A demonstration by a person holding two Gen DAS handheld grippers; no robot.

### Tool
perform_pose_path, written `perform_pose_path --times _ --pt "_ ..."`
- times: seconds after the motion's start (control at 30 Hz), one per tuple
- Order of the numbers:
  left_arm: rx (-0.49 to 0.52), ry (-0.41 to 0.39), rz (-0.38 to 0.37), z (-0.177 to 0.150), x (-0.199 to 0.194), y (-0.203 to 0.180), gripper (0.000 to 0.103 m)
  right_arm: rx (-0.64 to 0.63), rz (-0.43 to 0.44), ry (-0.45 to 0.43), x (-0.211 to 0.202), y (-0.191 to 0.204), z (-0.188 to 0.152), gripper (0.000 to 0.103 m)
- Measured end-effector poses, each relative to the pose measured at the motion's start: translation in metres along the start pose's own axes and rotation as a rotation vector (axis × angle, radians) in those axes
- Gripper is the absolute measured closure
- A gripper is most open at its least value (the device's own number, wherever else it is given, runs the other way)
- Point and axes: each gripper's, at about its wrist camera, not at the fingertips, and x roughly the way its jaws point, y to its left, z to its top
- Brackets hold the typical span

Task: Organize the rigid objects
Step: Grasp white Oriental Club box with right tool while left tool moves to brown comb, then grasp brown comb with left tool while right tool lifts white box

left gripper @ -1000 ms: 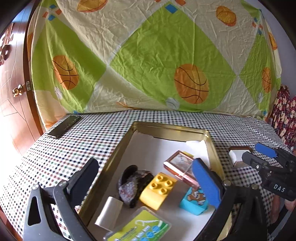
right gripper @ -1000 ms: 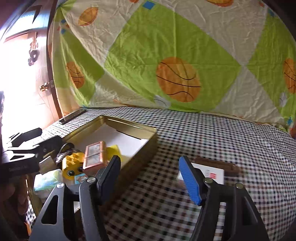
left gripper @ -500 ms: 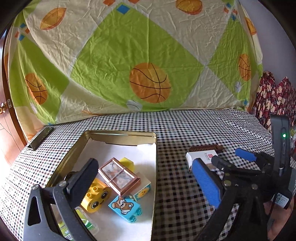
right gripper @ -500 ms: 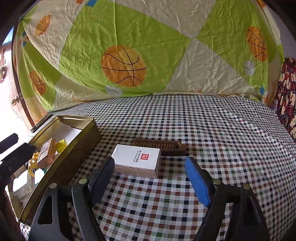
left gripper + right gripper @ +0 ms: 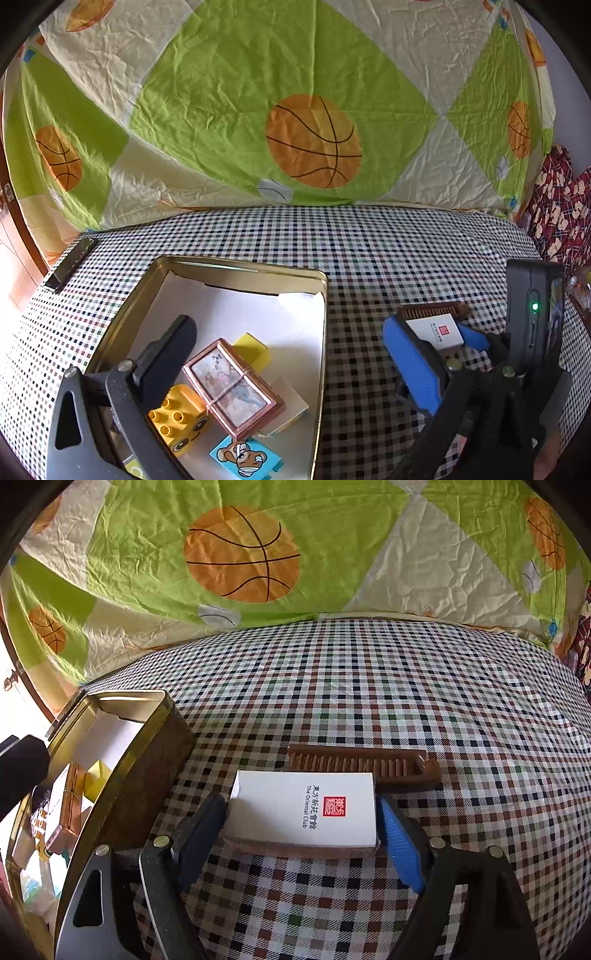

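Note:
A white box (image 5: 280,808) with a red seal lies on the checked cloth, and a brown brush (image 5: 362,764) lies just behind it. My right gripper (image 5: 299,805) is low over the cloth and its fingers flank the box's two short ends; I see no squeeze on the box. The gold tin (image 5: 236,264) holds a framed picture (image 5: 232,387), a yellow brick (image 5: 177,421), a blue bear block (image 5: 243,458) and a yellow block (image 5: 253,349). My left gripper (image 5: 288,326) hangs open across the tin's right wall, holding nothing.
A dark flat bar (image 5: 70,264) lies at the table's far left edge. A basketball-print sheet (image 5: 314,140) hangs behind the table. Patterned red fabric (image 5: 561,206) is at the right. The white box (image 5: 436,330) and the brush (image 5: 432,310) lie right of the tin.
My right gripper swung right, away from the tin, and sank to the white box, its jaws spreading until they flank it. My left gripper shifted right across the tin.

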Motion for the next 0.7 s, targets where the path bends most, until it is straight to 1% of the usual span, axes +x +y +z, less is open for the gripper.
perform_pose_path --times 0.07,0.17,0.3,0.37,0.47,0.57,0.63,0.7 --pt "0.009 0.003 0.000 0.002 0.001 -0.004 0.000 -0.005 -0.014 -0.007 -0.005 -0.003 -0.002 0.022" --pt "0.017 -0.004 -0.003 0.006 -0.002 -0.013 0.000 0.021 -0.011 -0.063 -0.023 -0.020 -0.005 0.022" --pt "0.034 -0.009 -0.024 0.009 -0.004 -0.036 0.000 0.079 -0.058 -0.139 -0.049 -0.054 -0.008 0.022" --pt "0.051 0.002 -0.039 0.008 -0.001 -0.052 0.000 0.100 -0.106 -0.158 -0.057 -0.074 -0.009 0.022" --pt "0.097 0.033 -0.043 0.003 0.011 -0.079 0.000 0.149 -0.153 -0.156 -0.059 -0.105 -0.008 0.022" --pt "0.115 0.079 -0.048 -0.004 0.030 -0.098 0.000 0.186 -0.198 -0.164 -0.062 -0.133 -0.008 0.022" --pt "0.138 0.100 -0.047 -0.007 0.040 -0.111 0.000 0.216 -0.200 -0.166 -0.066 -0.150 -0.012 0.022" --pt "0.177 0.101 -0.048 -0.008 0.048 -0.125 0.000 0.244 -0.198 -0.174 -0.068 -0.162 -0.013 0.022"
